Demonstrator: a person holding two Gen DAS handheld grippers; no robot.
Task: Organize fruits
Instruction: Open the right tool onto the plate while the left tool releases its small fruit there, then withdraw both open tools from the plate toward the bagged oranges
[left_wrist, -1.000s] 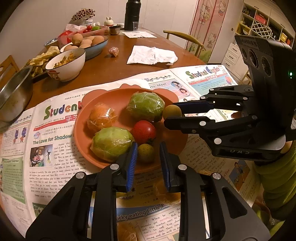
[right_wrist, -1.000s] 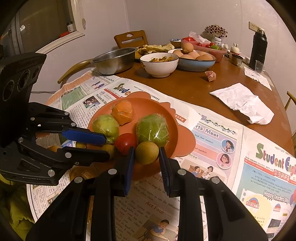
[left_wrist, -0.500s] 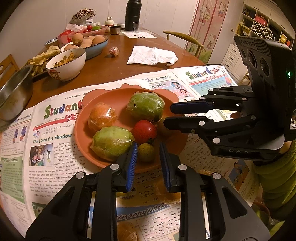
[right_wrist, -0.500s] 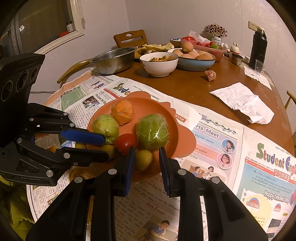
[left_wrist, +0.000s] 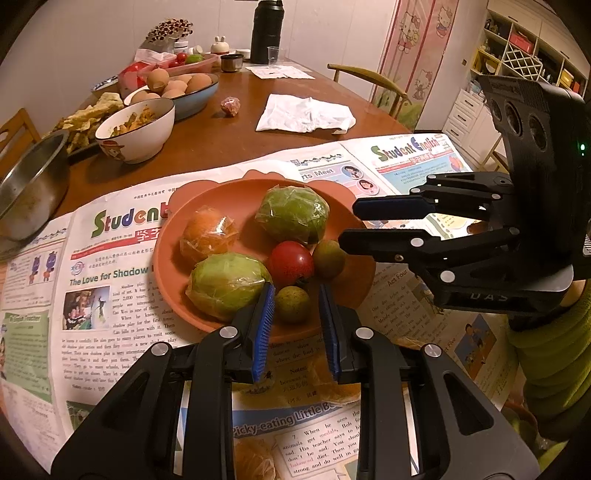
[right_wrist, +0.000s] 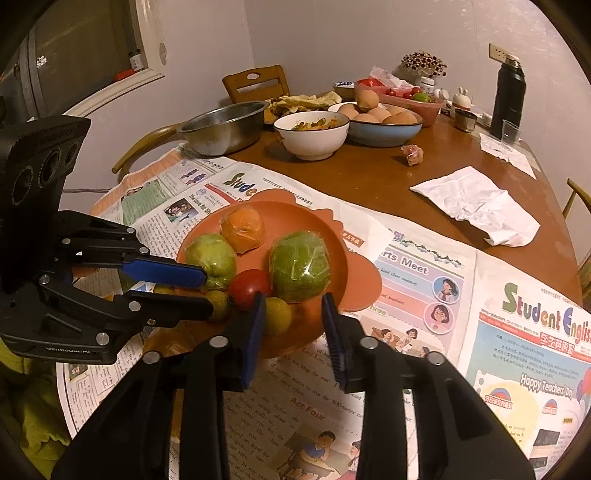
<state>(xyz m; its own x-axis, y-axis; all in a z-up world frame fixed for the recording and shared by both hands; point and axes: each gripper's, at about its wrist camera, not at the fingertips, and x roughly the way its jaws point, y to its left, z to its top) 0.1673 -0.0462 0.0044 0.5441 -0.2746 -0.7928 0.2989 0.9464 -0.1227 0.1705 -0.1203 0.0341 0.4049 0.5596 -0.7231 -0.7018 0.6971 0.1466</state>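
Fruits are sitting on the orange plate (left_wrist: 166, 258). Both grippers' jaws are opening: left gripper (left_wrist: 295, 299) straddling one small green fruit (left_wrist: 293, 305), right gripper (right_wrist: 291, 314) around another (right_wrist: 277, 315), the tomato (left_wrist: 290, 263) crowding between.

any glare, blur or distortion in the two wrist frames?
Left wrist: warm dim light, strong fisheye bending of the newspaper, glare on the wrapped green fruit, no motion blur. Right wrist: same barrel distortion, dark vignette corners, sheen on the table.
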